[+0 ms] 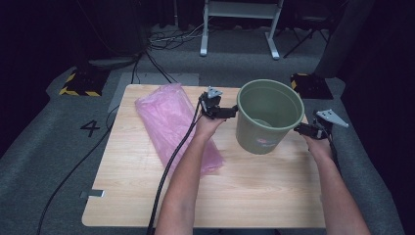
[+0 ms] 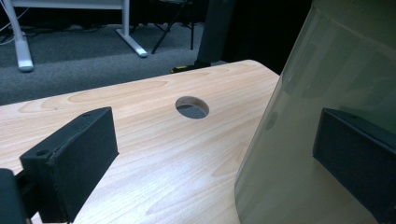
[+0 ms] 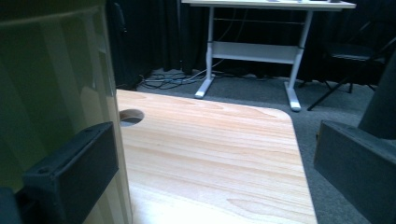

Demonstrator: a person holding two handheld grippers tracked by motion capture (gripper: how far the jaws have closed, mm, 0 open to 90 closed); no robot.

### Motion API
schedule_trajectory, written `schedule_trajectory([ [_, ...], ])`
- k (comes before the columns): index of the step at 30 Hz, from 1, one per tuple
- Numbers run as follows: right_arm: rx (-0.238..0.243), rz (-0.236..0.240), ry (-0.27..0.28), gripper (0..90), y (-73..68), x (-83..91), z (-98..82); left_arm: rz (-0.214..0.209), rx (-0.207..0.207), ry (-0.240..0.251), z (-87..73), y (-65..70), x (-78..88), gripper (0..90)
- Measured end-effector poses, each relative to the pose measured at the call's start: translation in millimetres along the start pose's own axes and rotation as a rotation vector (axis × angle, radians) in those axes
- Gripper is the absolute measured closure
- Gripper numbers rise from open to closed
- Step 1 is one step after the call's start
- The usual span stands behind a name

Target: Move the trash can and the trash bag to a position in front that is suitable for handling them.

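- Your left gripper (image 1: 226,112) sits at the green bucket's (image 1: 266,117) left wall, just under the rim, its jaws spread wide with nothing clamped between them.
- In the left gripper view, one jaw stands over bare tabletop and the other lies against the bucket's (image 2: 322,121) curved side; I cannot tell whether it presses the wall or only hovers beside it.
- Your right gripper (image 1: 304,130) sits at the bucket's right wall, lower down, jaws also wide apart and holding nothing.
- In the right gripper view, one jaw lies close against the bucket (image 3: 56,88) and the other hangs beyond the table's edge over the carpet.
- So the bucket stands upright between your two grippers, toward the far right part of the table, open mouth upward.
- A pink plastic bag (image 1: 173,125) lies flat to the left of your left forearm, stretching from the far edge toward the middle.
- The table (image 1: 244,196) is pale wood with rounded corners; a round cable hole (image 2: 192,107) shows in it beyond the bucket.
- A black cable (image 1: 169,171) trails from your left gripper down along your forearm.
- Around the table is grey carpet (image 1: 44,161) marked with a number 4; a white-framed desk (image 1: 241,22) and loose cables stand against dark curtains at the back.
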State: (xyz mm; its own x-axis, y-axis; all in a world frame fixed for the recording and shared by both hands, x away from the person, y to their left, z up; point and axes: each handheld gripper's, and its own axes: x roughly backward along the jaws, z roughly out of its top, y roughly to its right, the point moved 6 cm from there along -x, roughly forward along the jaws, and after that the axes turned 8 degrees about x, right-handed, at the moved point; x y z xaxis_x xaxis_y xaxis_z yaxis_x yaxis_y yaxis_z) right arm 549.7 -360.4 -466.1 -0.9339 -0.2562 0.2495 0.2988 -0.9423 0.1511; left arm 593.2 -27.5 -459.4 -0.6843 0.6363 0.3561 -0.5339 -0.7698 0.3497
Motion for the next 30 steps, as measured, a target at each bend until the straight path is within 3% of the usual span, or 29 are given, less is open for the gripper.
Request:
schedule_trajectory([
  [16,0.042,0.114,0.005,0.1,-36.1,26.7,-1.8,-0.023,-0.053,-0.02,-21.1,-0.1,46.9,0.0],
  [17,0.025,0.148,-0.016,0.2,-39.6,31.2,-2.8,-0.028,-0.063,-0.019,-24.2,2.2,52.3,0.0],
  [19,0.022,0.163,-0.022,0.1,-40.5,33.2,-3.6,-0.034,-0.064,-0.024,-25.2,3.5,53.8,0.0],
  [22,0.037,0.174,-0.023,0.2,-41.2,41.4,-4.6,-0.072,-0.113,-0.015,-31.2,10.5,62.4,0.0],
  [24,0.029,0.218,-0.032,0.3,-43.6,50.1,-5.5,-0.072,-0.12,-0.03,-33.7,12.6,65.6,0.0],
  [27,0.037,0.228,-0.025,0.3,-45.6,57.4,-6.2,-0.072,-0.141,-0.03,-37.8,18.2,72.7,0.0],
  [30,0.035,0.241,-0.021,0.7,-51.8,72.0,-9.6,-0.077,-0.122,-0.035,-44.3,23.3,80.7,0.0],
])
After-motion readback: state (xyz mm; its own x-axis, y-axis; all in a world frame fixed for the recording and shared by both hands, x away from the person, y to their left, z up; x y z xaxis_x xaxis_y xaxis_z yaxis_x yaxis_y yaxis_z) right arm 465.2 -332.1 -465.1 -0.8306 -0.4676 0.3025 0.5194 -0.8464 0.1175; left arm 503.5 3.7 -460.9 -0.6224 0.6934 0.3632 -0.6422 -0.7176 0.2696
